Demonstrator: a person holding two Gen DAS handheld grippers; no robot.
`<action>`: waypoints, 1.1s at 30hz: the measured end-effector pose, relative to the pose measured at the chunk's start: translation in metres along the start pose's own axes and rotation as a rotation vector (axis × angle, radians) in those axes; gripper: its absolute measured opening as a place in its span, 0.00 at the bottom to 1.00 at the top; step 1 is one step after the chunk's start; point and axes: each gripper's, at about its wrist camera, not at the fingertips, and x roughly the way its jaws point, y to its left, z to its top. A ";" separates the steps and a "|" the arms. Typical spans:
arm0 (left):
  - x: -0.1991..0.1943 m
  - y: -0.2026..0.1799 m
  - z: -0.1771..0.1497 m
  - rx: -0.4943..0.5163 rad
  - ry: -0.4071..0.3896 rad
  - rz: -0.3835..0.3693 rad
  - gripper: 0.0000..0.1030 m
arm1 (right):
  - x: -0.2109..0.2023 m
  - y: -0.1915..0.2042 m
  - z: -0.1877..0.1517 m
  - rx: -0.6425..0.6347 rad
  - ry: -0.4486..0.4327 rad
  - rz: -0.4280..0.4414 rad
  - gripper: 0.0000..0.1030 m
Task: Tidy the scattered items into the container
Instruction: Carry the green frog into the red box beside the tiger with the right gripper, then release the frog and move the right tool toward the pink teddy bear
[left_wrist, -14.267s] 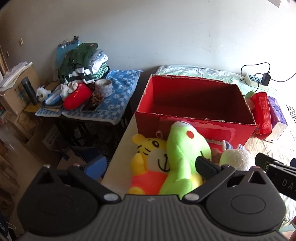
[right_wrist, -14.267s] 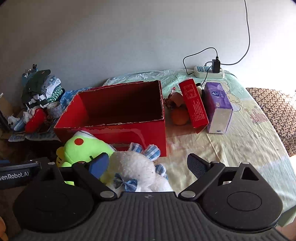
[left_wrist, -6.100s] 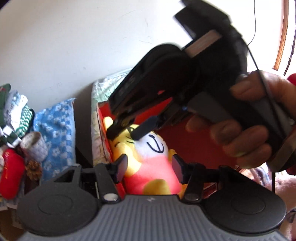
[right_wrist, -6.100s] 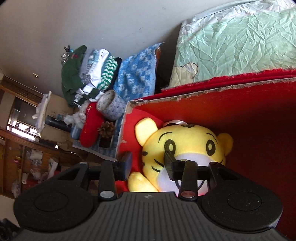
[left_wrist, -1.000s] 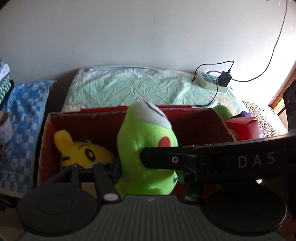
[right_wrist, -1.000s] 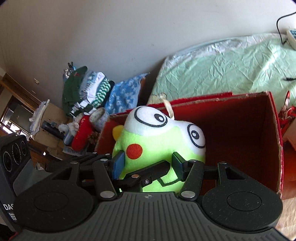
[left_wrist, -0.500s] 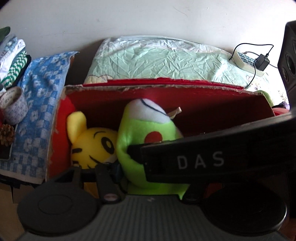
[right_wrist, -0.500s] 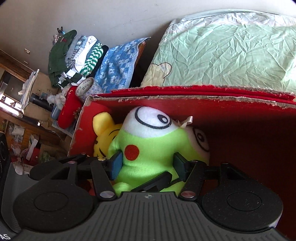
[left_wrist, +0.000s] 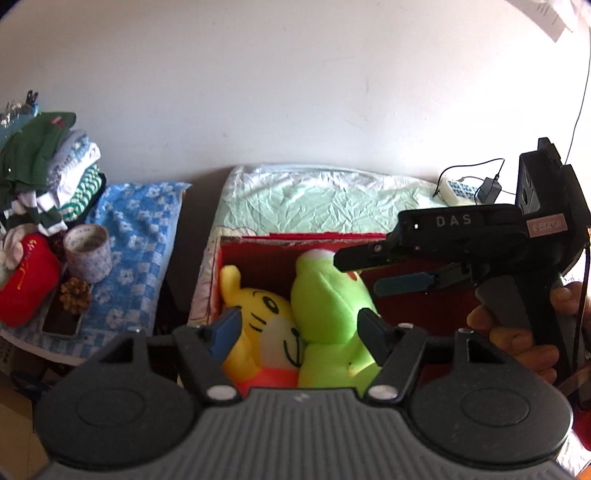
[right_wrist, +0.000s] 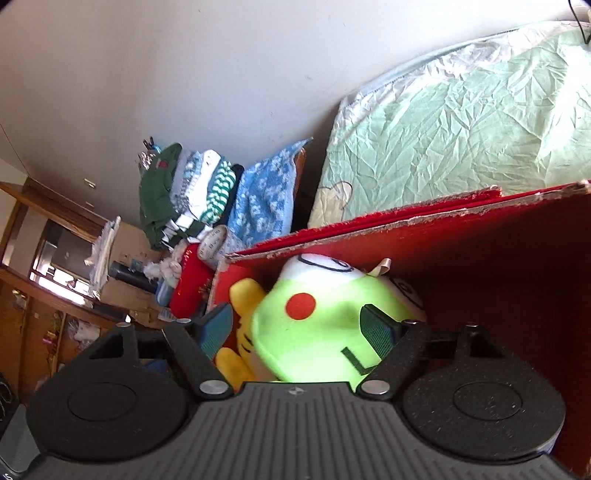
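The red box (left_wrist: 406, 306) sits in the lower middle of your left wrist view, on the pale green cloth of the table (left_wrist: 314, 199), and it already holds two toys: the green frog plush (left_wrist: 328, 306) lies against the yellow tiger plush (left_wrist: 266, 314), the tiger nearer the box's left wall. In your right wrist view the same frog (right_wrist: 317, 332) fills the lower centre, its red cheek spot facing the camera, with the tiger (right_wrist: 243, 321) tucked at its left. Your left gripper (left_wrist: 299, 328) hangs just above the two toys with its fingers spread wide and nothing between them. Your right gripper (right_wrist: 299, 325) is also spread, one finger on either side of the frog's head; whether the pads touch the plush you cannot tell. At the right of the left wrist view that gripper (left_wrist: 373, 271) reaches in over the box from your hand (left_wrist: 517, 336). Farther out, at the left of the frame, a blue checked cloth (left_wrist: 140, 229) carries a tape roll (left_wrist: 86, 253), a pine cone (left_wrist: 75, 295), a red pouch (left_wrist: 22, 280) and a pile of folded clothes (left_wrist: 44, 173). A power strip (left_wrist: 458, 190) lies at the table's far right edge.
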 end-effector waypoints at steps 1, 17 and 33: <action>-0.007 -0.003 -0.006 0.007 -0.005 -0.016 0.68 | -0.011 0.004 -0.004 -0.008 -0.030 0.009 0.77; -0.066 -0.057 -0.089 0.098 0.048 -0.236 0.72 | -0.150 -0.018 -0.109 -0.132 -0.241 -0.136 0.74; -0.064 -0.091 -0.135 0.132 0.150 -0.220 0.73 | -0.113 -0.033 -0.170 -0.224 0.011 -0.081 0.52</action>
